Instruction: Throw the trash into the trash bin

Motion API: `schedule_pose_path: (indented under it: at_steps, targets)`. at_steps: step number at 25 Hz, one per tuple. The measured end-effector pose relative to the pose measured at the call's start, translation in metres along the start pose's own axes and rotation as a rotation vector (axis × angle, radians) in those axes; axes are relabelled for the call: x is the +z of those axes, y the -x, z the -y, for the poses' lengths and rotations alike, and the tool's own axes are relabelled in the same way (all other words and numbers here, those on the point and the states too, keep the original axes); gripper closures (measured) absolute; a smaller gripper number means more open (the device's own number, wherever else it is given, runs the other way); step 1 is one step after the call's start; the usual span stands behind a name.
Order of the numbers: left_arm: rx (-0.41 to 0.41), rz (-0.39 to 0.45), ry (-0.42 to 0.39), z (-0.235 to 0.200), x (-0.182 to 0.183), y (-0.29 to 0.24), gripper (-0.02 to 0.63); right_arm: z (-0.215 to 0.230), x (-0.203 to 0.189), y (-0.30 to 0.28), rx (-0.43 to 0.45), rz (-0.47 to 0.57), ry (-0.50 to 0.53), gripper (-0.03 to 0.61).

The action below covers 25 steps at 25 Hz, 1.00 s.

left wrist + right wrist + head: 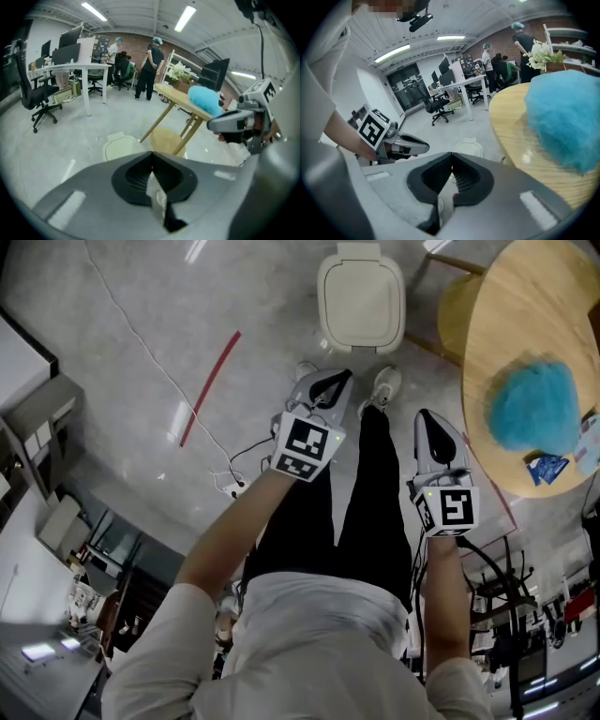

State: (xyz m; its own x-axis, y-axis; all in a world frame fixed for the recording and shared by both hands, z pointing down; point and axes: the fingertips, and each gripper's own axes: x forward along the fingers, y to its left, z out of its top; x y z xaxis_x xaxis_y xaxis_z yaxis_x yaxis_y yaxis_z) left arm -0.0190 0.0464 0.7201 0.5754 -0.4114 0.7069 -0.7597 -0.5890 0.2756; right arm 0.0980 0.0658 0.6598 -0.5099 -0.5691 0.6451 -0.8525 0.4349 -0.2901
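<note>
- I see one grey polished floor (112, 352). It fills most of the head view, and everything else stands on it.
- There is one round light wooden table (506, 324) at the right side. Only a part of its top is in the head view.
- There is one cream plastic trash bin with a square lid (361, 301). It stands on the floor just ahead of the person's shoes and to the left of the table. The lid is down, so I cannot see what is inside.
- One round wooden stool (455, 310) stands half under the table edge, near the bin.
- One bright blue fluffy lump (532, 407) lies on the table top, near the edge that faces the person.
- I count two hand-held grippers, both over the person's legs and pointing toward the bin.
- The left gripper (151, 154) has its jaws together, and I see nothing between them.
- The right gripper (452, 154) has its jaws together too, with nothing gripped. It is just beside the table edge.
- One red tape strip (210, 388) lies slanted on the floor, to the left of the bin.
- One small blue wrapper (547, 468) lies on the table, just beside the fluffy lump and well apart from the bin. Neither gripper touches it.
</note>
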Motion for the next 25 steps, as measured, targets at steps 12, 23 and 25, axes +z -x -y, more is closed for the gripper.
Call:
schedule_pose_path:
  at_steps: [12, 23, 25]
  targets:
    - [-0.013, -0.043, 0.022, -0.001, -0.046, -0.051, 0.609, 0.013, -0.038, -0.032, 0.03, -0.024, -0.001, 0.577]
    - [-0.032, -0.113, 0.035, -0.001, -0.088, -0.099, 0.609, 0.025, -0.072, -0.065, 0.042, -0.068, 0.019, 0.577]
    - [-0.024, -0.124, 0.037, -0.003, -0.097, -0.108, 0.609, 0.026, -0.078, -0.069, 0.044, -0.077, 0.018, 0.577]
